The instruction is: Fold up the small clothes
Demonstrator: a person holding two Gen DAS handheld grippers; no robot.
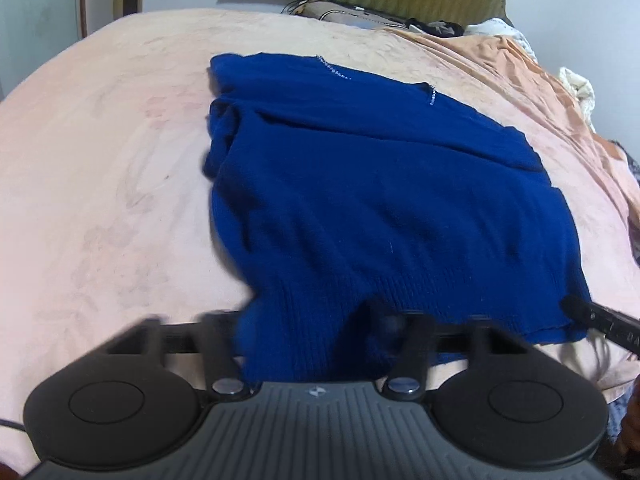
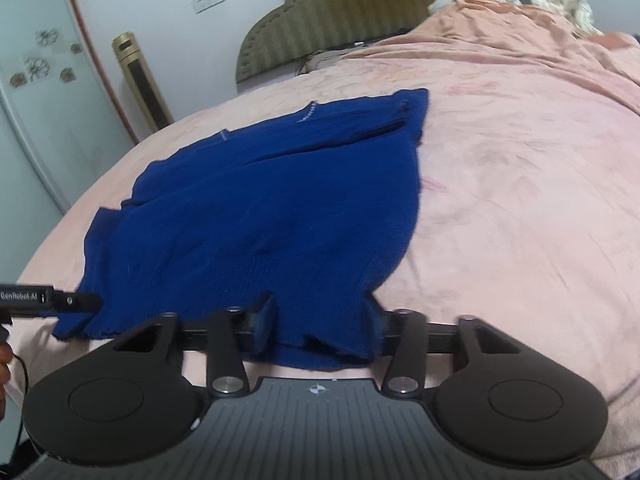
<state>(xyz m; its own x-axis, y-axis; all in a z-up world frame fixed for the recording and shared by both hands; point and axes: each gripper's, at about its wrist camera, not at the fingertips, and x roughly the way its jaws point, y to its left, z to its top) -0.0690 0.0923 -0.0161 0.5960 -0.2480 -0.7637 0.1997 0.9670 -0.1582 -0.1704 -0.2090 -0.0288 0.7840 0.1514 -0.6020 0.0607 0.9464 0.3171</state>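
Observation:
A dark blue knit sweater [image 1: 380, 184] lies spread on the pink bedspread [image 1: 100, 200], sleeves folded in over its body. It also shows in the right wrist view [image 2: 260, 208]. My left gripper [image 1: 316, 328] is at the sweater's near ribbed hem, left corner, with the hem between its fingers; the cloth hides the fingertips. My right gripper [image 2: 320, 320] is at the hem's right corner, fingers set apart with cloth bunched between them. The right gripper's finger [image 1: 600, 320] shows at the left view's right edge, the left gripper [image 2: 48, 300] at the right view's left edge.
An olive padded headboard [image 2: 360, 8] stands at the far end of the bed. Rumpled peach bedding [image 2: 520, 28] and white cloth [image 2: 568, 4] are piled at the far right. A gold tower unit [image 2: 140, 80] and a wardrobe door [image 2: 36, 100] stand left of the bed.

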